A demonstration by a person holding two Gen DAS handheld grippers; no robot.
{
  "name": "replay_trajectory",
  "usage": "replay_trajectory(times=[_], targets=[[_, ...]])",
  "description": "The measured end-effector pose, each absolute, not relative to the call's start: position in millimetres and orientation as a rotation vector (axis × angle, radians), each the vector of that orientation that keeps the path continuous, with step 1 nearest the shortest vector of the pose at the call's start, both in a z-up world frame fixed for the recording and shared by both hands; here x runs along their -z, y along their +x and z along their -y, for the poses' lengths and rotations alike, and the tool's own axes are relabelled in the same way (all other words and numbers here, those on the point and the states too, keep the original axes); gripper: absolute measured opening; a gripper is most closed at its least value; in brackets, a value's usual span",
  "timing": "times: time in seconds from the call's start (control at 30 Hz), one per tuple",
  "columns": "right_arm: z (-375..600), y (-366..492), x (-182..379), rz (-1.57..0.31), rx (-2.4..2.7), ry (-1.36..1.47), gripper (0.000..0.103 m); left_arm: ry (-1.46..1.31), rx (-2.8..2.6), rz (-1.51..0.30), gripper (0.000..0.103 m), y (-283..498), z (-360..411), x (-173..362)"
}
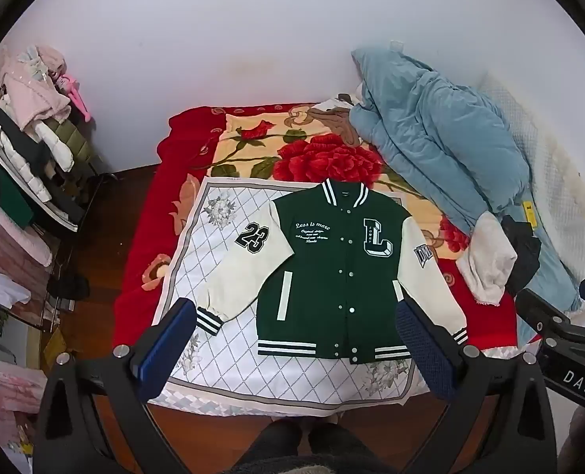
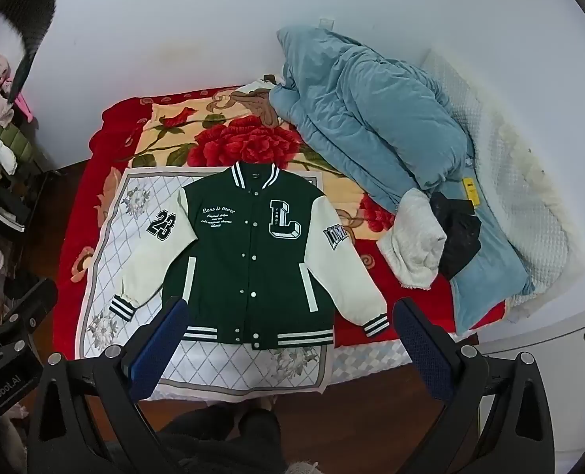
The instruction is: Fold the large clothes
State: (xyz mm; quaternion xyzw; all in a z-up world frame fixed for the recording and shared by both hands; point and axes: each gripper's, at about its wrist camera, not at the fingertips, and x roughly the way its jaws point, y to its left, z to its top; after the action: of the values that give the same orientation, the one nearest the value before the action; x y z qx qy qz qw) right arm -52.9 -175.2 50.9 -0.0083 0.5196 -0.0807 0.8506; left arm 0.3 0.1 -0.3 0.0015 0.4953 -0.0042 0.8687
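A green varsity jacket [image 1: 332, 272] with cream sleeves lies flat, front up and buttoned, sleeves spread, on a white quilted cloth [image 1: 197, 260] on the bed. It also shows in the right wrist view [image 2: 249, 268] on the same cloth [image 2: 115, 245]. My left gripper [image 1: 296, 339] is open and empty, held high above the jacket's hem. My right gripper [image 2: 292, 335] is open and empty, also high above the hem. The right gripper's body shows at the left wrist view's right edge [image 1: 557, 339].
A red floral blanket [image 1: 320, 150] covers the bed. A blue quilt [image 1: 442, 146] is heaped at the right, with a white fleece item [image 1: 490, 260] and a dark item [image 1: 525, 252] beside it. A rack of clothes [image 1: 28, 142] stands left on the wooden floor.
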Motion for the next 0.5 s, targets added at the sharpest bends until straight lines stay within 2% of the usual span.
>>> replay_trajectory(times=[0.5], targets=[[171.9, -59.6, -55.1, -1.079, 0.173, -0.019, 0.103, 0.001, 0.011, -1.015, 0.103, 0.3, -0.6, -0.2]])
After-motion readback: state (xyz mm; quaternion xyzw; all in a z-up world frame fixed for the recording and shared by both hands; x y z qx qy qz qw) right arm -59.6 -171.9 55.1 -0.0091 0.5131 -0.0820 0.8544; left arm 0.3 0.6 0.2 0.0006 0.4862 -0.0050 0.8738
